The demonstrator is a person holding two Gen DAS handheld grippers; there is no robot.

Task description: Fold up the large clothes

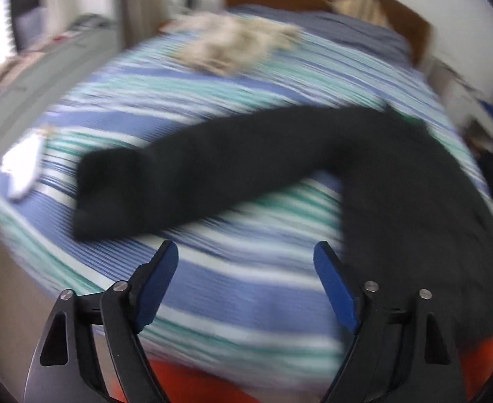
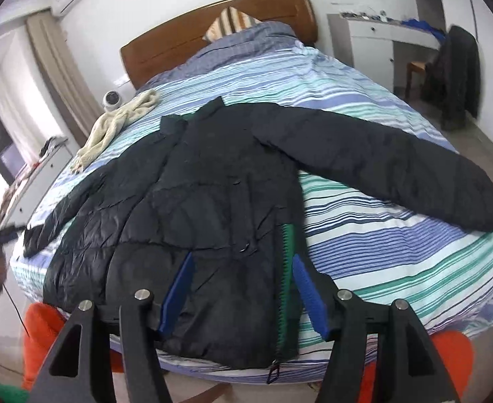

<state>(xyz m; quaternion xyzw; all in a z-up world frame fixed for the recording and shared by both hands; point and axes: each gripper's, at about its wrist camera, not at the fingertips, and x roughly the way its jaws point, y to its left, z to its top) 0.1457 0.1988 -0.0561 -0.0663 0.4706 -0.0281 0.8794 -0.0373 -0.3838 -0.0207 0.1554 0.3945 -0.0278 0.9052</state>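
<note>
The black puffer jacket [image 2: 192, 201] lies spread flat on the striped bedspread [image 2: 397, 235], sleeves out to both sides. It looks light, puffy and slick (likely to slide), so I'd pinch a sleeve cuff [image 1: 108, 191] or the hem. My left gripper [image 1: 246, 262] and right gripper [image 2: 243, 272] both gape wide, holding nothing.

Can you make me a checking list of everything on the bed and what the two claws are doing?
Surface: striped bedspread on a bed with a wooden headboard.
Job's things: black puffer jacket spread flat, both sleeves out to the sides.
Clutter: cream towel near the pillow end; small white thing, too blurred to name.
Claws: left claw open, over the bedspread; right claw open, above the jacket's hem.
Cables: nothing seen.
Surroundings: white desk, chair draped with dark clothes, curtain.
</note>
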